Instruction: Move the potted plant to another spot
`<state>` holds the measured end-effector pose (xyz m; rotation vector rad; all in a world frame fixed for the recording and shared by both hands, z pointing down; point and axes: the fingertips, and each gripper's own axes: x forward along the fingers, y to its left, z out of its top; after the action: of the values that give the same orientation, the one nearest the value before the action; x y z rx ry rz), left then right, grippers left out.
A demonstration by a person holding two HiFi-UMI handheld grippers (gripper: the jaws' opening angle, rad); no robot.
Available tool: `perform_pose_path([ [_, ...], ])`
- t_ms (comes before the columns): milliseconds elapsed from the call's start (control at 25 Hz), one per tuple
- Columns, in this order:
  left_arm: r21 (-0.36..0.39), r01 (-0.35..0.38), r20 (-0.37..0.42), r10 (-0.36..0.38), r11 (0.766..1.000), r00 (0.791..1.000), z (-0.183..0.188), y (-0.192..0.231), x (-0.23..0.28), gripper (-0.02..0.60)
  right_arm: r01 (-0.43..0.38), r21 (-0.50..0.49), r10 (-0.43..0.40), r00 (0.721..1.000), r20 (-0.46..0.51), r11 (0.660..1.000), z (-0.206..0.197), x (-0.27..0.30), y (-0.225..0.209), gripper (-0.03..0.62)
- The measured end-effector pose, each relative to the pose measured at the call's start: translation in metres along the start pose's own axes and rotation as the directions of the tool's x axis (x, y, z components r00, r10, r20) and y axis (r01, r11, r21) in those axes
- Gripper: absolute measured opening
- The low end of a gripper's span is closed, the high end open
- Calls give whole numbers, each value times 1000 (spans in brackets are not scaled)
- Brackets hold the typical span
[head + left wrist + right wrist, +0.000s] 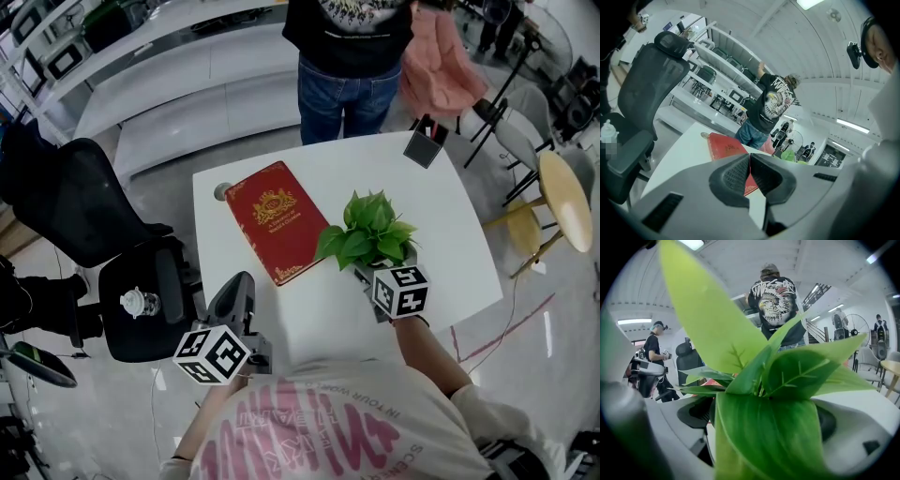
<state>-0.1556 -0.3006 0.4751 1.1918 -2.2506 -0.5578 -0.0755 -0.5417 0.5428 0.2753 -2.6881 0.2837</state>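
Step in hand, by my reading: the grasp, before any lift; the plant (370, 230) stands on the desk (427, 202), right of middle and just beside the near right corner of the book (275, 220); your right gripper (373, 274) has its fingers (696, 412) spread wide either side of the plant; leaves fill the gap and hide the pot, so I cannot tell whether the fingers have closed on it or merely bracket it; your left gripper (236, 298) is clenched on nothing, fingers together, held off the near left edge of the desk and well apart from the plant

Next move, as a judgement: confirm a firm hold low on the pot and not on the foliage; lift straight and keep it upright; carry it across, set it down flat, then release

Room: bare desk lies behind and to the right of the plant, and along the near edge; the left half is largely taken by the book; a dark card (424, 147) sits at the far edge; a person (347, 56) stands close against that far side, so keep the carry short of them; stay clear of the right edge, where a tilted pot could go over
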Motion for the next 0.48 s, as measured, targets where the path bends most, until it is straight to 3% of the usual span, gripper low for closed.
perform_pose_path([
  [480,-2,-5,-2,5,1000,1000,-2,0,-4,25,11,4,-11,1000,4,1000,-1,-1,0,551],
])
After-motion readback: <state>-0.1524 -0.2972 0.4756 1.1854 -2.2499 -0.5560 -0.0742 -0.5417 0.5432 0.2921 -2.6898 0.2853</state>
